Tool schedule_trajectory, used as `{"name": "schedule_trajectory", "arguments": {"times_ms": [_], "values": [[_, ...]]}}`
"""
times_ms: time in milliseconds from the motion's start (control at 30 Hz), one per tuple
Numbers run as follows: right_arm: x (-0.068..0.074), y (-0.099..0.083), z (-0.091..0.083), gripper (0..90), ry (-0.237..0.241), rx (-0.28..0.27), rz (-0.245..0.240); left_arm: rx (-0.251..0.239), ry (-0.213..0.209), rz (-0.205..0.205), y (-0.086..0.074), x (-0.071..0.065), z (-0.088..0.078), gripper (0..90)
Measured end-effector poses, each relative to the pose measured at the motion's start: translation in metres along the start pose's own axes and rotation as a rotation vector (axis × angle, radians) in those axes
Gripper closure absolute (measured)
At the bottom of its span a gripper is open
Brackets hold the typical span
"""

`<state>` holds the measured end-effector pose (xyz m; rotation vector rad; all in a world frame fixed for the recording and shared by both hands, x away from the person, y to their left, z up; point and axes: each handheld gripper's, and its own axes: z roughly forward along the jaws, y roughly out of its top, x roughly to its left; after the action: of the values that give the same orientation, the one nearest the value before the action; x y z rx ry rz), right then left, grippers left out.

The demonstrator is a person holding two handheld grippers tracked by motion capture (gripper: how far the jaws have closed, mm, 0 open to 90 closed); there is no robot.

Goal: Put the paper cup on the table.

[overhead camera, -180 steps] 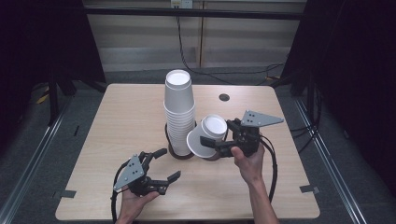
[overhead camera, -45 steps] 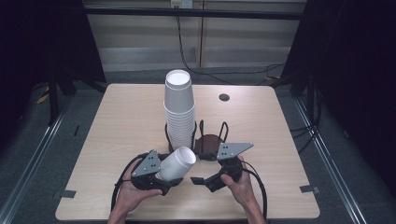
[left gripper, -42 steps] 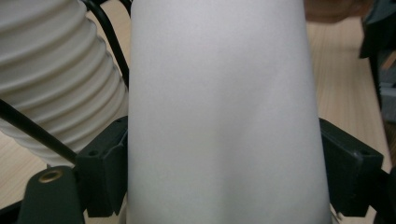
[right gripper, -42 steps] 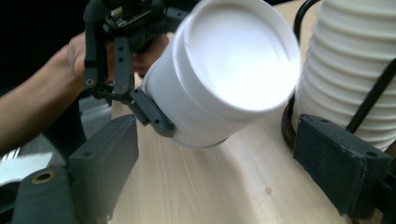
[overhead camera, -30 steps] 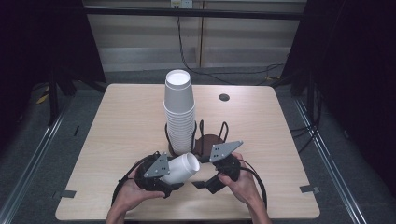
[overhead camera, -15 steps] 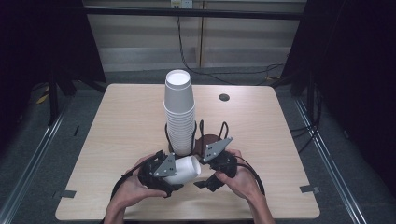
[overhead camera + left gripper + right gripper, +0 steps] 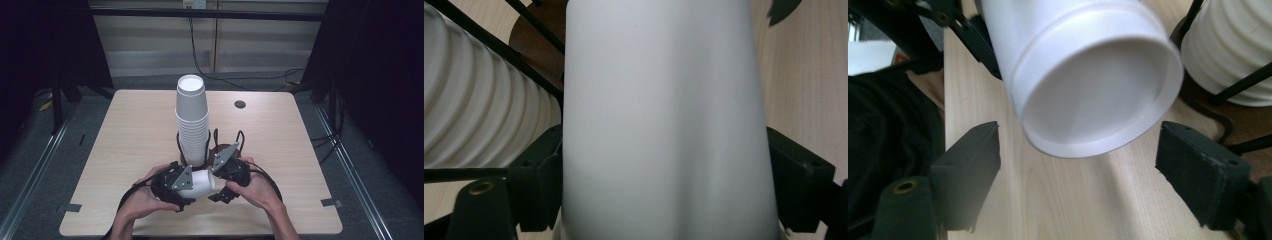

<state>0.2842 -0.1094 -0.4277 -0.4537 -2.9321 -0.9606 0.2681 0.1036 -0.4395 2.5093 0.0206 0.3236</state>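
A white foam cup lies on its side just above the table's near edge, with my left gripper shut on its body. In the left gripper view the cup spans the whole gap, and both black pads press its sides. The cup's open mouth faces my right gripper, whose jaws stand wide apart on either side of the rim without touching it. In the high view the right gripper is right at the cup's mouth, to its right.
A tall stack of white foam cups stands in a black wire holder with a dark round base, just behind both hands. A small dark disc lies at the table's far right. The stack is close beside the held cup.
The two hands have drawn together. The right gripper has slid left up to the cup's mouth, and the cup has tipped closer to level in the left gripper.
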Motion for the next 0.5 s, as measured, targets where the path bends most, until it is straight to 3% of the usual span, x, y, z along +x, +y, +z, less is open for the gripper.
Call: {"name": "schedule_trajectory", "arguments": {"times_ms": [33,167,267,333,400,500], "values": [[0.000,0.001,0.005,24.4,0.028,0.032,-0.002,0.011,-0.006,0.006,0.000,-0.002,0.002,17.3],[0.002,0.004,0.012,21.4,0.034,0.067,-0.001,0.038,-0.022,0.028,0.001,-0.005,0.005,17.3],[0.001,0.005,0.014,20.6,0.037,0.065,-0.005,0.059,-0.026,0.045,0.002,-0.003,0.005,17.2],[0.000,0.006,0.015,17.1,0.038,0.069,-0.011,0.050,-0.021,0.026,0.002,-0.004,0.007,17.1],[0.002,0.009,0.016,21.6,0.036,0.059,-0.002,0.065,-0.024,0.063,0.003,-0.005,0.006,17.0],[0.003,0.010,0.018,21.4,0.044,0.051,0.000,0.062,-0.024,0.056,0.003,-0.007,0.008,17.0]]}}
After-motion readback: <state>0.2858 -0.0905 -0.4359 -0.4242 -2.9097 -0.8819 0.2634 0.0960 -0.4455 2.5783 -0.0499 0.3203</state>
